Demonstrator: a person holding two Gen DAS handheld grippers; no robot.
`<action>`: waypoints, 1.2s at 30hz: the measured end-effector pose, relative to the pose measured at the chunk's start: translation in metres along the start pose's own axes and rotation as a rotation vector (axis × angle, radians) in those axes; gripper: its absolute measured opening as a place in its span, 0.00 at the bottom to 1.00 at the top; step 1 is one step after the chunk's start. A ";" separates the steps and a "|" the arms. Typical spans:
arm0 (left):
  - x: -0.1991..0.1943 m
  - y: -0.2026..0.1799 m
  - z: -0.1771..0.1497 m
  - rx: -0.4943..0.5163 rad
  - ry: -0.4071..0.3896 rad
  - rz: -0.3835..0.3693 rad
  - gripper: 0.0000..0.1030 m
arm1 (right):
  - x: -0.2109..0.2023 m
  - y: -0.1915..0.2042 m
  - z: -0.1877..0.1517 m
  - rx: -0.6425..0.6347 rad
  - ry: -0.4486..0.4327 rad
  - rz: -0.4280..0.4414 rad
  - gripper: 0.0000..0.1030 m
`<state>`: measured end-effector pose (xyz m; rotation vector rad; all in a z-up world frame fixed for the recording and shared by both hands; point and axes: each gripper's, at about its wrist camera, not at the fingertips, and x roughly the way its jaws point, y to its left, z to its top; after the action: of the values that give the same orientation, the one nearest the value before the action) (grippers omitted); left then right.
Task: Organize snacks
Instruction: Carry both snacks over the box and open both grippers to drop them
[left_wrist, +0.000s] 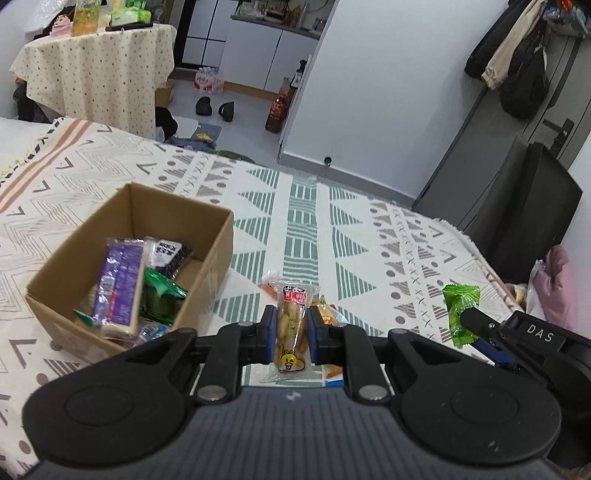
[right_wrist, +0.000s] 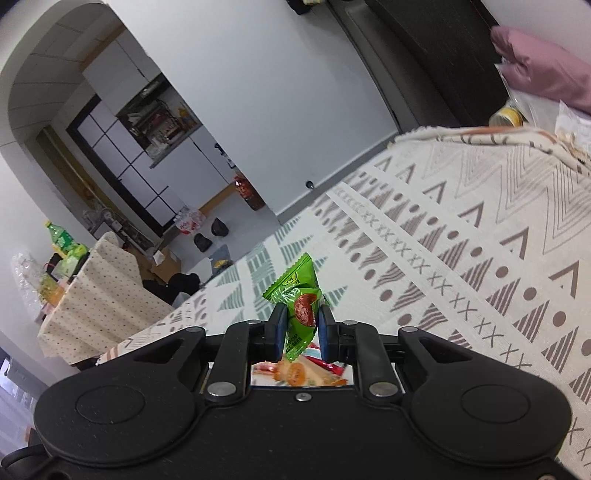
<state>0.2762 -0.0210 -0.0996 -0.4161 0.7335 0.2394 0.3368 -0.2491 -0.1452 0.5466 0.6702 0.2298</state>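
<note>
Two hand-held grippers each pinch a snack above a bed spread with a patterned blanket (left_wrist: 332, 229). At lower centre of the left wrist view, the left gripper (left_wrist: 291, 332) has its blue-padded fingers (left_wrist: 269, 332) pressed against both sides of a clear-wrapped pastry snack (left_wrist: 291, 325), which stands upright between them, a red label at its top and a yellow cartoon face near its bottom. More loose packets (left_wrist: 332, 317), orange and blue in part, lie on the blanket just behind and under that grip; what they are is hard to make out.

To the left of the same frame sits an open cardboard box (left_wrist: 207, 266), resting on the blanket and already holding several packs: a purple-wrapped bar (left_wrist: 118, 284) leaning against the near left wall, a green packet (left_wrist: 162, 295) beside it, and a black-and-white pack (left_wrist: 171, 254) further back. The box stands just beside the left gripper, to its left.

At the right edge of that frame the right gripper (left_wrist: 466, 318) reaches in, holding a green candy wrapper (left_wrist: 461, 314) clear of the blanket. The right wrist view shows this closely: the right gripper (right_wrist: 303, 325) has its fingers (right_wrist: 280, 325) closed on the green candy wrapper (right_wrist: 301, 306), which carries a red round picture and points its crimped end upward at centre frame. Below the fingers, a strip of colourful packets (right_wrist: 299, 373) shows through the gap.

In the upper left of the left wrist view, a table under a dotted cloth (left_wrist: 99, 70) stands across the room.
</note>
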 end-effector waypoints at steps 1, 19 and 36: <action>-0.004 0.001 0.001 0.000 -0.005 -0.002 0.16 | -0.003 0.003 0.000 -0.007 -0.003 0.003 0.17; -0.044 0.035 0.029 -0.037 -0.083 0.025 0.16 | -0.025 0.067 -0.006 -0.148 -0.005 0.105 0.17; -0.047 0.112 0.056 -0.143 -0.118 0.076 0.16 | -0.004 0.138 -0.039 -0.276 0.071 0.228 0.17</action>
<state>0.2361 0.1007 -0.0610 -0.5058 0.6188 0.3862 0.3046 -0.1200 -0.0926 0.3501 0.6322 0.5493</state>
